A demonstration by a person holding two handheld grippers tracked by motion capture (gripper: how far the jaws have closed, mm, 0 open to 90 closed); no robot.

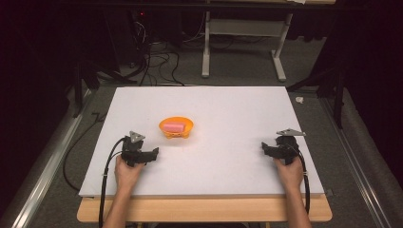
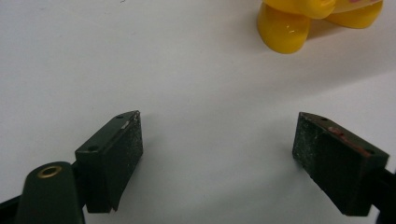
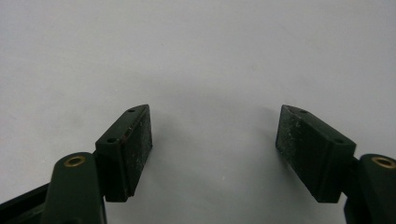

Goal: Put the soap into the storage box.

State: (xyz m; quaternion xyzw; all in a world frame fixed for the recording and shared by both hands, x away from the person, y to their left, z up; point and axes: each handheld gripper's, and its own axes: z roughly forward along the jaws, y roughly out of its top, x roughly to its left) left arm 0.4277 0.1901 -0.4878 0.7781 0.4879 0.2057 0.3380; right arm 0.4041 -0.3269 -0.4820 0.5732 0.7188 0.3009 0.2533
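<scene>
We log a white rectangular tabletop (image 1: pixel 214 109) in a dark, cabled room. Left gripper (image 1: pixel 154 154) and right gripper (image 1: pixel 264 148) rest spread wide, empty. The orange plastic bowl (image 1: pixel 176 128) holding a pink block (image 1: pixel 173 127) sits at the left gripper's one o'clock.

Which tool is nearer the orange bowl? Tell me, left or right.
Left. The left tool sits just below and left of the orange bowl, jaws open. The right tool rests far off near the table's right edge, also open.
</scene>
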